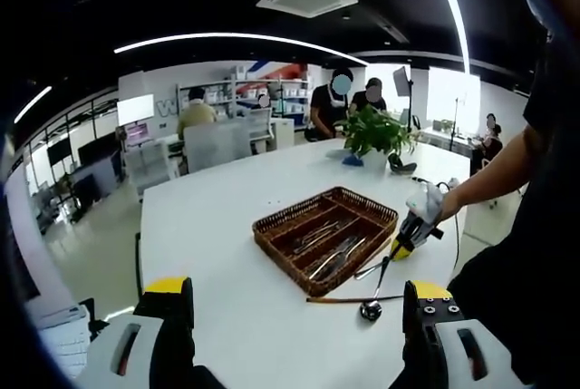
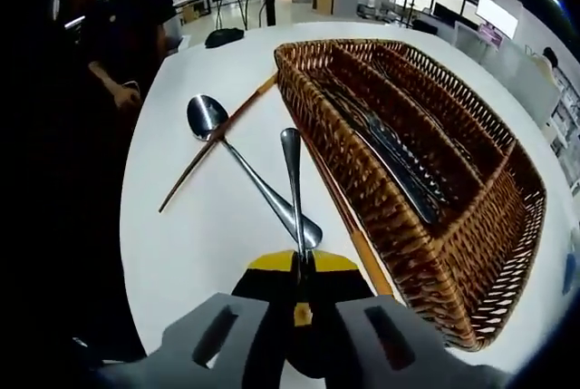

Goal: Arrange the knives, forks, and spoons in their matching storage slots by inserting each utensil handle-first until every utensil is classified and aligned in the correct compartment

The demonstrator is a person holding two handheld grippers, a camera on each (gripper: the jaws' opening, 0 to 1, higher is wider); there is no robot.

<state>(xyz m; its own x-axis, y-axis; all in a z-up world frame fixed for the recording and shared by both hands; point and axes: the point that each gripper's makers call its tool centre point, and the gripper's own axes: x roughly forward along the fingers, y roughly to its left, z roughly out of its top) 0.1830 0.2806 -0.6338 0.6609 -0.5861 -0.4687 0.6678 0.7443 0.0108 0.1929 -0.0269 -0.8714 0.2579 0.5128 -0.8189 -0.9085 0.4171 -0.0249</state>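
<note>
Right gripper clamped on a spoon, handle pointing forward (set for handle-first insertion) beside the wicker tray. Second spoon on table. Left gripper jaws apart, empty.

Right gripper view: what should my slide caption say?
Right gripper pinches a utensil handle beside the wicker tray; a spoon lies on the white table.

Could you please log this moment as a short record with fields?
surface: white table
basket: wicker tray with compartments, utensils already inside
right gripper: shut on a metal utensil handle, beside the tray
left gripper: open, holding nothing, held back from the tray
loose items: spoon and wooden stick crossing on the table
</note>
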